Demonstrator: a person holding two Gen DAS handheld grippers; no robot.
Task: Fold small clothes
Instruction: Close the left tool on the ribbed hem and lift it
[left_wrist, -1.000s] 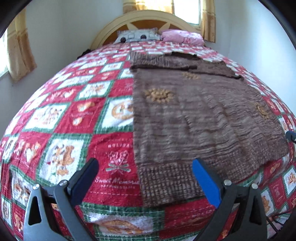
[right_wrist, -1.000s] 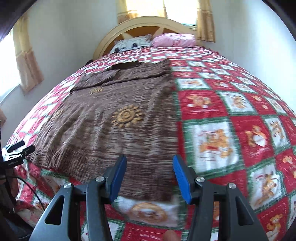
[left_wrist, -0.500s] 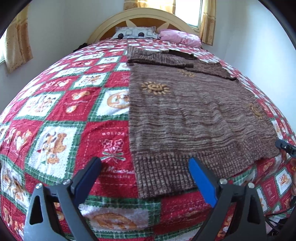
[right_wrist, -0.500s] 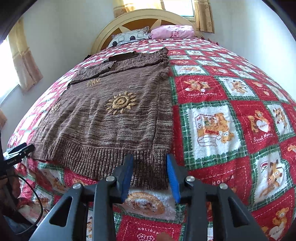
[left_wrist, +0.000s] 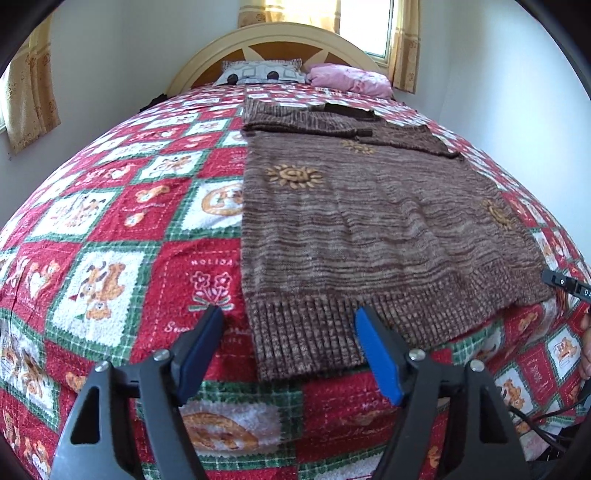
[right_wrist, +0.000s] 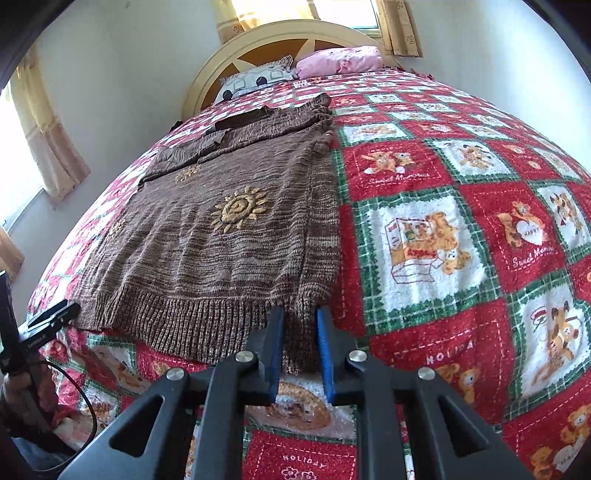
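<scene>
We see a brown marled knit sweater (left_wrist: 369, 229) lying flat on a fleecy red, green and white patchwork bedspread (left_wrist: 110, 266), its ribbed hem at the bed's near edge, sun motifs stitched in tan. At the hem's left corner our left gripper (left_wrist: 288, 332) has just been narrowing its jaws; they stand wide apart, blue pads either side of the corner, not pressing it. At the right corner our right gripper (right_wrist: 299, 332) has just been closing; the ribbing sits between near-shut pads, though we cannot tell whether they pinch it. The sleeves lie folded across the chest near the pillows (left_wrist: 306, 75). A hand at the frame edge is cut off.
</scene>
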